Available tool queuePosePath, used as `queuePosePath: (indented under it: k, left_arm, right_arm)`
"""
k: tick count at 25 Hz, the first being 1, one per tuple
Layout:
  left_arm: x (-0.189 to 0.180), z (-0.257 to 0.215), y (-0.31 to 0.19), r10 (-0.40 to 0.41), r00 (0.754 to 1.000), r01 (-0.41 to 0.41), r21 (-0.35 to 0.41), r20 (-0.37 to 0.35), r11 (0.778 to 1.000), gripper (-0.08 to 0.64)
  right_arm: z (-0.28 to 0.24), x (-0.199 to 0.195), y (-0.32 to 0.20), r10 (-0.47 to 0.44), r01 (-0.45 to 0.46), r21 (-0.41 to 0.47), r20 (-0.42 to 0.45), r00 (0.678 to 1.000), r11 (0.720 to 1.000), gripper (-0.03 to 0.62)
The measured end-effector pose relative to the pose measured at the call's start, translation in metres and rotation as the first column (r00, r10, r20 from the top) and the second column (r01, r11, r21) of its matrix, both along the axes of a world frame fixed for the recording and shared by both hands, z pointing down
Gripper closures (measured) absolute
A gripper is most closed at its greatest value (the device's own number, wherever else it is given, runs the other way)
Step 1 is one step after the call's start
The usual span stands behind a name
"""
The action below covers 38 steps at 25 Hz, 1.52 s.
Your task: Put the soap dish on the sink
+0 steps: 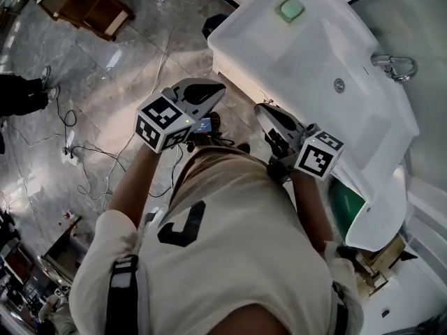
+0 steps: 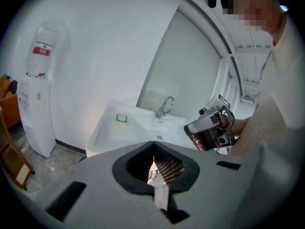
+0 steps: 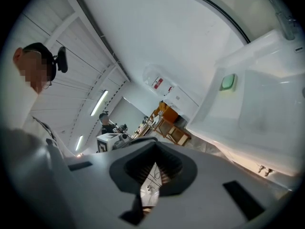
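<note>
1. We hold the left claw [image 1: 207,93] at about 11 o'clock from the middle of the head view. The right claw [image 1: 272,117] is at about 2 o'clock. Both are close to our chest.
2. The left claw is clenched: in its own view the jaws meet along a seam and nothing sits between the pads.
3. The right claw is clenched too, and just as empty. Only the floor and cables show through the small gap.
4. The soap dish [image 1: 290,9], a small green square, lies flat on the rim of the white sink [image 1: 349,128], on the corner at 1 o'clock in the head view. It is well apart from both claws.
5. The tap [image 1: 393,66] stands at 2 o'clock on the far edge of the sink, well apart from the dish, with the basin between them.
6. We judge the task done as things lie: the dish rests on the sink and neither claw holds it.
7. Nothing seems left to do but keep the claws clear, unless the dish is wanted nearer the tap.
</note>
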<state>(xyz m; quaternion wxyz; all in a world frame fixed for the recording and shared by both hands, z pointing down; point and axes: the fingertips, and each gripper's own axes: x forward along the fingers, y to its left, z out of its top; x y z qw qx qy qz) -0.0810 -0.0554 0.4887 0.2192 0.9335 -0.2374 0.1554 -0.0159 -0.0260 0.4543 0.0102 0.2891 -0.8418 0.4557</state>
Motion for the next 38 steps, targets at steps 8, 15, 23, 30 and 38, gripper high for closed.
queuePosePath:
  k: [8, 15, 23, 30, 38]
  left_arm:
    - [0.042, -0.016, 0.025, -0.011, 1.0, 0.011, 0.037, 0.014, 0.999, 0.54]
    - [0.061, -0.018, 0.064, -0.044, 0.998, 0.042, 0.052, 0.046, 0.998, 0.54]
    - [0.059, -0.028, 0.116, -0.141, 0.986, 0.136, 0.069, 0.084, 0.988, 0.54]
    - [0.01, -0.01, 0.156, -0.279, 0.956, 0.276, 0.046, 0.091, 0.96, 0.54]
    - [-0.06, -0.005, 0.148, -0.326, 0.944, 0.324, 0.032, 0.055, 0.945, 0.54]
  right_arm:
    - [-0.007, 0.033, 0.021, -0.005, 0.003, 0.033, 0.045, 0.999, 0.999, 0.581]
    - [-0.011, 0.052, 0.051, -0.045, 0.04, 0.059, 0.083, 0.996, 0.997, 0.581]
    - [-0.015, 0.049, 0.1, -0.14, 0.133, 0.071, 0.103, 0.985, 0.989, 0.581]
    - [0.004, 0.008, 0.132, -0.256, 0.254, 0.03, 0.126, 0.958, 0.967, 0.581]
    - [0.002, -0.063, 0.116, -0.311, 0.31, 0.036, 0.044, 0.949, 0.95, 0.581]
